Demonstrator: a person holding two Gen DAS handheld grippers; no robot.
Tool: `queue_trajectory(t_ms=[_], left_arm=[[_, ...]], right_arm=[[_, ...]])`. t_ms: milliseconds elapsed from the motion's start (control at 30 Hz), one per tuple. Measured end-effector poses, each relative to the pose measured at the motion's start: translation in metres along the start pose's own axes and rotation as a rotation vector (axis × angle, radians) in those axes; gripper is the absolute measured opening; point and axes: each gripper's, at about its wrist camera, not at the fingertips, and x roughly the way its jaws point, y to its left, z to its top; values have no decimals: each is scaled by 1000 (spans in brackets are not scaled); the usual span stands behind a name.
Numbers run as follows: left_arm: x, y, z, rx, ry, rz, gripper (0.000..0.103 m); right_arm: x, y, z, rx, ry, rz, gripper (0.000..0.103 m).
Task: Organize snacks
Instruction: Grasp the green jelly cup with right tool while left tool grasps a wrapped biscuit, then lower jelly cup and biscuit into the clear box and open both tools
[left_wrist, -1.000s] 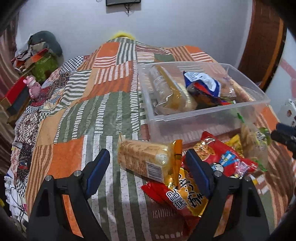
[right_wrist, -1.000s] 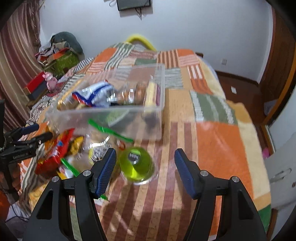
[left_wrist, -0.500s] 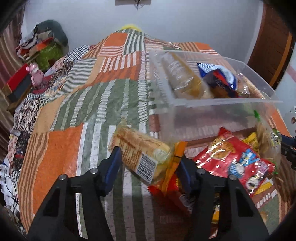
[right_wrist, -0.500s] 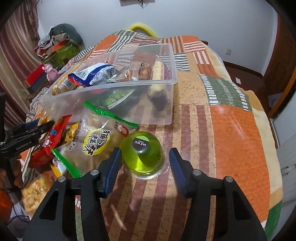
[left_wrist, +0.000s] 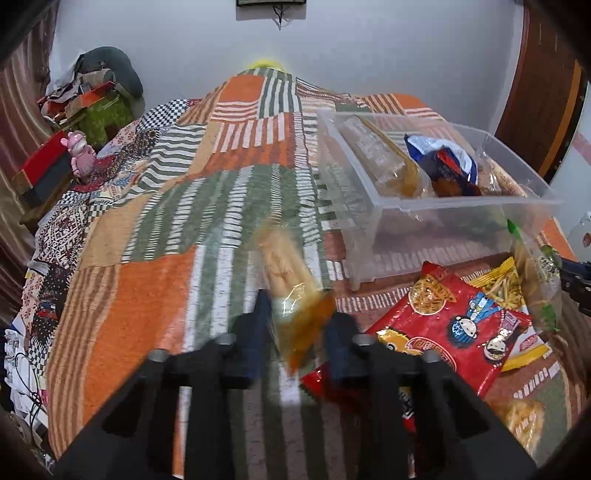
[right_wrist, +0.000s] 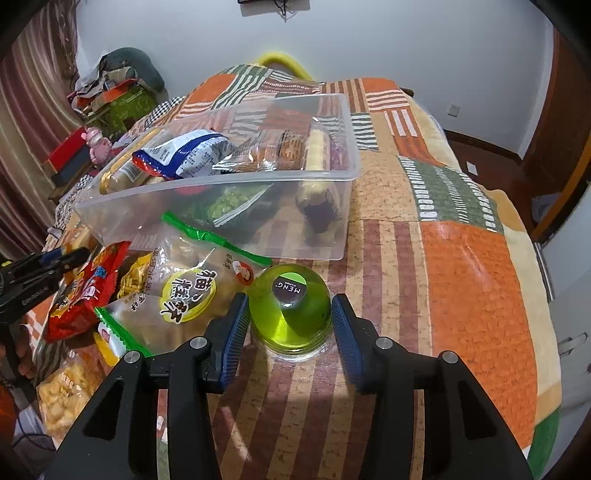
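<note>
My left gripper (left_wrist: 299, 328) has just closed on the biscuit pack (left_wrist: 291, 291), pinching its crimped orange end; the film is slick and the contents brittle, so I grip lightly. My right gripper (right_wrist: 290, 317), jaws just narrowing, brackets the green jelly cup (right_wrist: 290, 310) on the quilt (right_wrist: 461, 295), before the clear bin (right_wrist: 347, 206); whether its pads touch the smooth dome I cannot tell.

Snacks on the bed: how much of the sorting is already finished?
Partly. The clear bin already holds several packs. The left claw is shut on a biscuit pack; the right claw has been closing around the green jelly cup. The red bag and others lie outside.
</note>
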Motion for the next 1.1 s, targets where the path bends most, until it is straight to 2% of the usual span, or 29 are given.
queue_trajectory(t_ms=[67,233,467,800,1100], left_arm=[[-5,7,2,-19,3,-15,21],[-24,17,6,-25,-29,9,21],[-60,15,15,-19,-100,-3,21],[-92,-5,45,-7,-186,-57,21],[-90,-38,71,38,-235,-102,21]], right_arm=[[-2,-2,0,7,-8,2,43],[-14,-3,0,11,-33,-2,42],[-39,-3,2,7,-86,-10,42],[-67,9,25,-22,-185,-15,42],[-65,17,50,-43,-243,-6,42]])
